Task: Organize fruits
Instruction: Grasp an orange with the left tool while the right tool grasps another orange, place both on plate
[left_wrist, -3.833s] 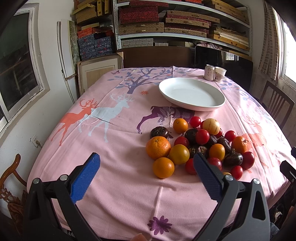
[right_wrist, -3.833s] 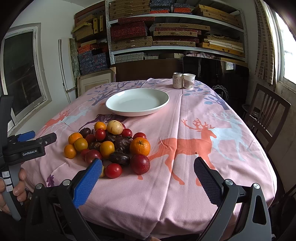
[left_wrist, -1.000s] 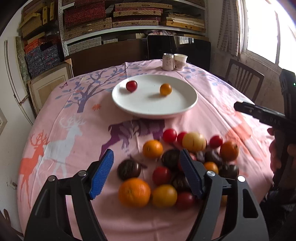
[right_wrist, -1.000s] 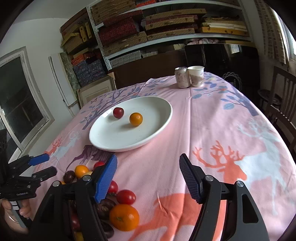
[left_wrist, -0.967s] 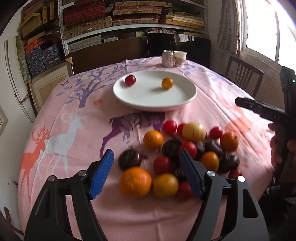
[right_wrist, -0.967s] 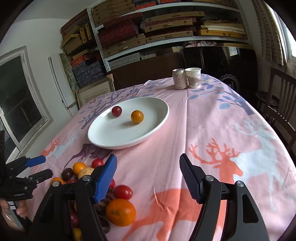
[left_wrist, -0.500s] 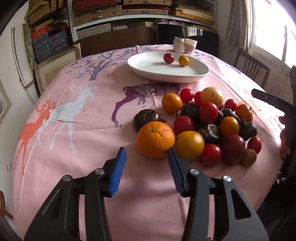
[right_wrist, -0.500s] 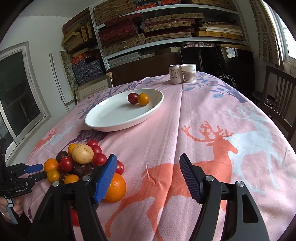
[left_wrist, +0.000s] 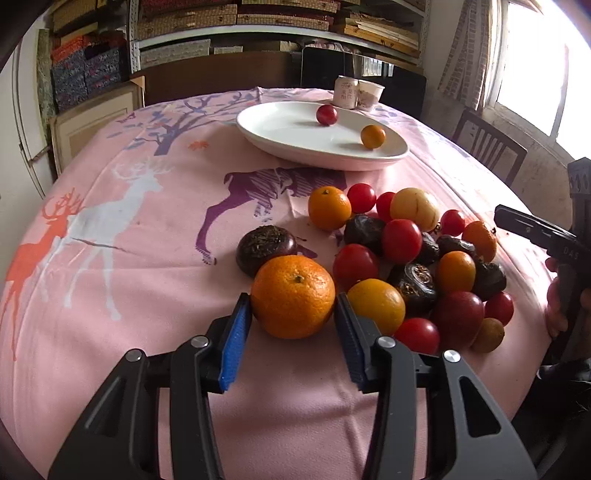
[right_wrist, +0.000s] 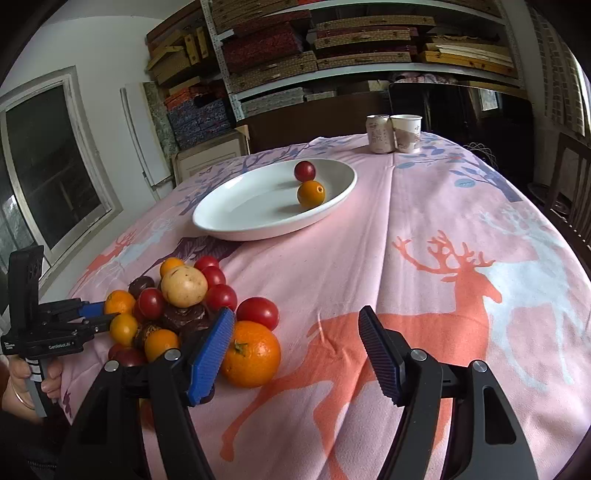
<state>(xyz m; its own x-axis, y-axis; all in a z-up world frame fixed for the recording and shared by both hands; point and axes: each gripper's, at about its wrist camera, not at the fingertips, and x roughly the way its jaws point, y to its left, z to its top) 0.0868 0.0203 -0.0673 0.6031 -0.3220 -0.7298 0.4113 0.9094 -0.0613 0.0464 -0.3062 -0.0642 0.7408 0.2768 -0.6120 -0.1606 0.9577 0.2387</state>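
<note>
A pile of fruits (left_wrist: 402, 254) lies on the pink tablecloth: oranges, red tomatoes, dark passion fruits, one yellow fruit (left_wrist: 415, 208). My left gripper (left_wrist: 291, 321) has its blue pads against both sides of a large orange (left_wrist: 293, 295) at the pile's near left, still resting on the cloth. The white plate (left_wrist: 288, 144) beyond holds a red fruit (left_wrist: 327, 114) and a small orange (left_wrist: 373, 136). My right gripper (right_wrist: 295, 343) is open and empty, just right of the pile (right_wrist: 177, 306), its left pad beside another orange (right_wrist: 251, 352).
A can (right_wrist: 378, 133) and a paper cup (right_wrist: 406, 133) stand at the table's far edge. A wooden chair (left_wrist: 487, 147) is on the right. Shelves with boxes line the back wall. A window is at the left.
My left gripper has come down and forward to the pile and narrowed around the large orange. My right gripper has dropped lower beside the pile's right side, still open.
</note>
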